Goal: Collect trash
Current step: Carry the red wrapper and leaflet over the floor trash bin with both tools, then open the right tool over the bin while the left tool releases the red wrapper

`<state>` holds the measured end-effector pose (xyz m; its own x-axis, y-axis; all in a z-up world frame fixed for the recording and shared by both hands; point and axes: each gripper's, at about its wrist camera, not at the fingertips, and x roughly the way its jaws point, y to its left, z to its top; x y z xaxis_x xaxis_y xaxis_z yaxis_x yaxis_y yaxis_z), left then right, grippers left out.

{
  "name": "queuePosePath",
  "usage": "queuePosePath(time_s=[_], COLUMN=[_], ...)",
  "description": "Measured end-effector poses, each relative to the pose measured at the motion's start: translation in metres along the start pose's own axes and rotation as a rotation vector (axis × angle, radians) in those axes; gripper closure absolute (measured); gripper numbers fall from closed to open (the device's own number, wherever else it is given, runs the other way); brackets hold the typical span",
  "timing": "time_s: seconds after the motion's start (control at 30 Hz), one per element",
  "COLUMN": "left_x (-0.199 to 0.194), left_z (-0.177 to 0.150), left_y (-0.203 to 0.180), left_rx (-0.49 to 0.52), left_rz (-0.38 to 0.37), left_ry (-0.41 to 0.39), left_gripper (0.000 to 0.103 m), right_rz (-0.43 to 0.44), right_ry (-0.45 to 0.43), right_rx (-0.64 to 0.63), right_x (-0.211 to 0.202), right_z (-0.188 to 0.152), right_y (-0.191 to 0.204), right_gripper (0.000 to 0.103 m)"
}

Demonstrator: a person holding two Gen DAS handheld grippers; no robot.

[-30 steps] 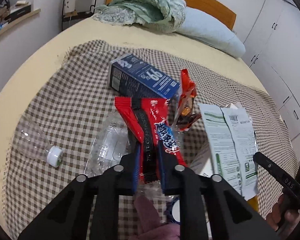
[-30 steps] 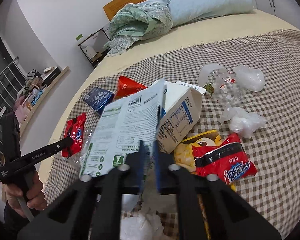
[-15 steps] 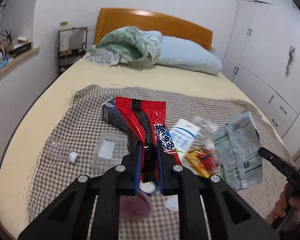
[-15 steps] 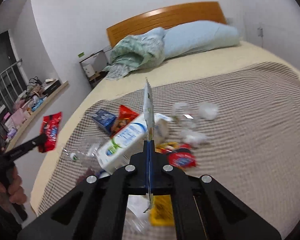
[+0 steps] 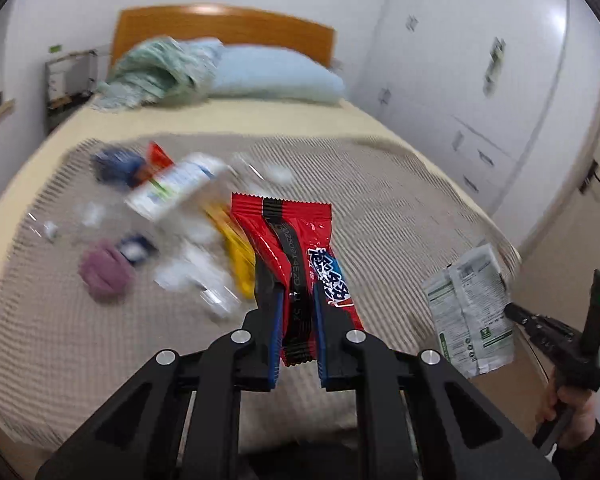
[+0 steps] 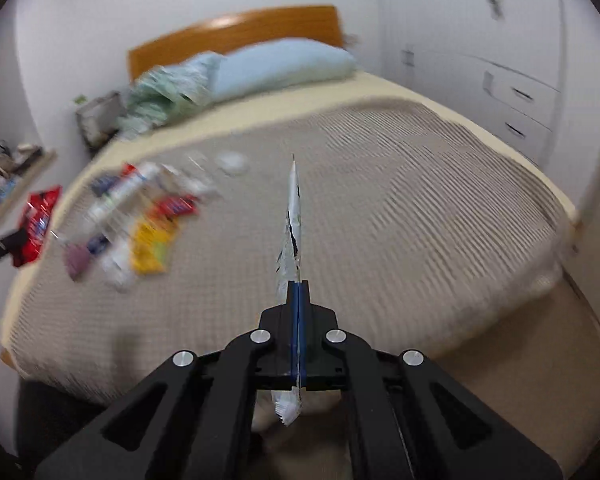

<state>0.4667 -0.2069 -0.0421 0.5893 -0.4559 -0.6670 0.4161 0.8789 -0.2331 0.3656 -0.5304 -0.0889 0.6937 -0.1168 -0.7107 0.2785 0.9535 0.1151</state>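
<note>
My left gripper (image 5: 296, 300) is shut on a red snack wrapper (image 5: 296, 248) and holds it up above the foot of the bed. The wrapper also shows in the right wrist view (image 6: 36, 220) at far left. My right gripper (image 6: 298, 292) is shut on a flat white and green printed packet (image 6: 292, 224), seen edge-on; in the left wrist view the packet (image 5: 470, 308) hangs at the right, beyond the bed corner. More trash lies blurred on the checked blanket (image 5: 380, 208): a white carton (image 5: 176, 188), a yellow packet (image 5: 236, 252), a blue box (image 5: 114, 164).
A purple crumpled thing (image 5: 104, 272) and clear plastic pieces lie among the trash. The bed has a wooden headboard (image 5: 224, 28), a blue pillow (image 5: 276, 76) and a green bundle. White wardrobes (image 5: 480, 80) stand at the right. A shelf (image 6: 16, 168) runs along the left wall.
Both grippers have pulled back and up from the bed, each carrying its piece. The trash pile now lies farther off, and the view has swung right toward the wardrobes.
</note>
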Motion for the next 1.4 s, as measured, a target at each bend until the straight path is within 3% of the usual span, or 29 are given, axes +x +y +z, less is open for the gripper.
queuePosePath(time_s=[0.33,0.63,0.87,0.9,0.93,0.97,1.03,1.17,1.4], left_x=[0.085,0.153,0.208,0.214,0.22,0.225,0.233,0.24,0.285], left_z=[-0.113,-0.189,-0.231,-0.236,-0.24,-0.243,-0.248,-0.254,-0.278], left_y=[-0.127,-0.203,-0.252,-0.257,-0.26,-0.266,-0.275,-0.291,-0.29], left_rx=[0.097,0.179,0.267,0.268,0.245,0.239,0.255,0.315,0.232], left_rz=[-0.107,-0.192,-0.15,-0.156,-0.165,-0.155,-0.156,-0.128,-0.05], left_ry=[0.309,0.529,0.687,0.734,0.759,0.763,0.796,0.783,0.894], left_gripper=[0.091,0.091,0.091,0.091,0.091,0.091,0.091,0.091,0.091], right_rz=[-0.095,-0.094,-0.036,-0.047,-0.073,-0.138,-0.176,-0.159,-0.111], right_ry=[0.312,0.46,0.518,0.57,0.659,0.788,0.852,0.791,0.681], right_rx=[0.068,0.118,0.124,0.11,0.101,0.093,0.106,0.142,0.224], right_x=[0.067,0.114,0.175,0.193,0.213,0.236,0.247,0.233,0.194], right_z=[-0.169,-0.255,-0.296,-0.309,-0.325,-0.346,-0.361,-0.362,-0.353], right_y=[-0.098,-0.135,-0.149,-0.154,-0.159,-0.164,-0.171,-0.172,-0.182], right_gripper=[0.103,0.103,0.103,0.103,0.098,0.078,0.054,0.054,0.054])
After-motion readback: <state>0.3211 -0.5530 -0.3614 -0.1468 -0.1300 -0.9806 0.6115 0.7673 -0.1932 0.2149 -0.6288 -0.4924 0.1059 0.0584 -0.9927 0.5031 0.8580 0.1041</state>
